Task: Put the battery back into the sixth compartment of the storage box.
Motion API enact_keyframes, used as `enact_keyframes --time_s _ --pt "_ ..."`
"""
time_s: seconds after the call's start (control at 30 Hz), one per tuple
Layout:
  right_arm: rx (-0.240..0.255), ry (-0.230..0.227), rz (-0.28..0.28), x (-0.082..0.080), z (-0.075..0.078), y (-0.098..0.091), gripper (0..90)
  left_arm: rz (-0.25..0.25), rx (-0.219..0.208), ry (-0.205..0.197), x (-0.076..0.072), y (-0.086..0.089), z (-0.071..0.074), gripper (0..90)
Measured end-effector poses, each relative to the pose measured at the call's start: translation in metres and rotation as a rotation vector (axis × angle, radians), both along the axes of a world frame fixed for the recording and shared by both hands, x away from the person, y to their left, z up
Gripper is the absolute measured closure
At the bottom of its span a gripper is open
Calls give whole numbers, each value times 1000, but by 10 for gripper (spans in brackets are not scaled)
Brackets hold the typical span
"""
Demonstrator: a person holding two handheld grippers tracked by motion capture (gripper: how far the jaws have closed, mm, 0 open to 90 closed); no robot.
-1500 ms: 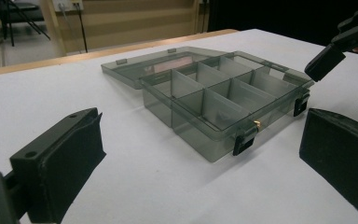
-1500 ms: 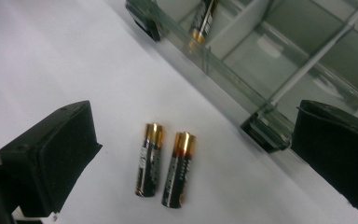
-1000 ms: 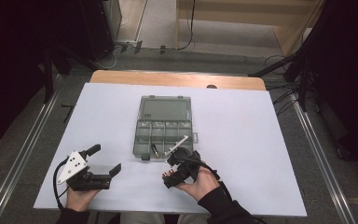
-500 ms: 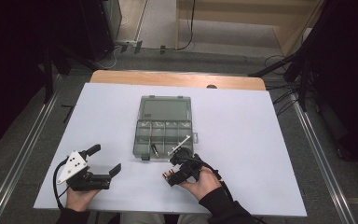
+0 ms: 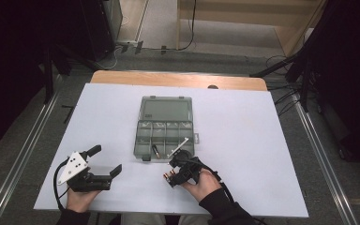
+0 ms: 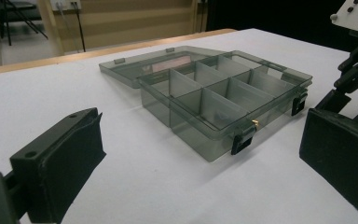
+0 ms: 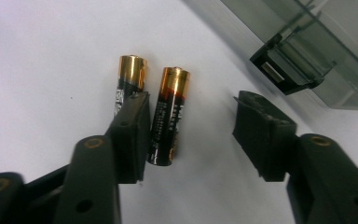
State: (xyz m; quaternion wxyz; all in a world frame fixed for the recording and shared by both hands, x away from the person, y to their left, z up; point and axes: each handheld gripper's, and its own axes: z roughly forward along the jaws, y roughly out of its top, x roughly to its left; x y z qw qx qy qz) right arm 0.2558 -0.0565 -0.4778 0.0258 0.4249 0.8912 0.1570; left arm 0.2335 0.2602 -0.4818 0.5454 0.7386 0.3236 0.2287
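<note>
White table top [image 5: 262,140] under a dark room, with a wooden edge at the far side, carries everything.

Two batteries lie side by side on it, close to the front corner of the open organiser box [image 5: 165,125]. Seen from the right gripper view, the nearer battery [image 7: 168,116] lies between the two jaws, with its gold cap pointing to about 12 o'clock. The other battery [image 7: 129,81] lies at its 9 o'clock, just beside it, and the left jaw partly covers it.

I judge such a battery to be small, stiff and quite light, with a smooth round body that can roll or slip out. The best hold is probably across the middle of the black body, not on the gold cap.

The right gripper [image 5: 173,176] has its jaws apart and low over the table. One jaw stands between the two batteries or on the far one; I cannot tell which. The other jaw is well clear at 3 o'clock.

The left gripper [image 5: 107,161], at 9 o'clock from the right hand [image 5: 204,185], is wide open and holds nothing. In the box, one battery [image 5: 155,151] lies already in a front compartment.
</note>
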Motion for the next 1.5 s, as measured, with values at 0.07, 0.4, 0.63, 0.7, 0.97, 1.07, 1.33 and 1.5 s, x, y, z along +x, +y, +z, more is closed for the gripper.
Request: enact_keyframes --time_s 0.07,0.4,0.63,0.7,0.97,1.07,1.33,1.5 --pt "5 -12 9 -1 1 0 604 0 0 1 0 0 0 0" --pt "-4 -1 36 -3 0 2 763 -1 3 1 0 -1 -1 0" --pt "-8 -7 56 -4 0 1 773 0 3 1 0 -1 0 0" --pt "-7 -4 58 -3 0 1 775 -1 4 1 0 -1 -1 0" --pt "0 -2 51 -2 0 1 777 2 4 3 0 0 -1 0" --pt "-4 2 51 -2 0 1 777 2 5 3 0 -1 -1 0" --pt "17 2 53 1 2 3 778 2 5 4 1 0 -1 0" --pt "36 -1 45 1 7 5 777 2 3 2 1 0 -1 0"
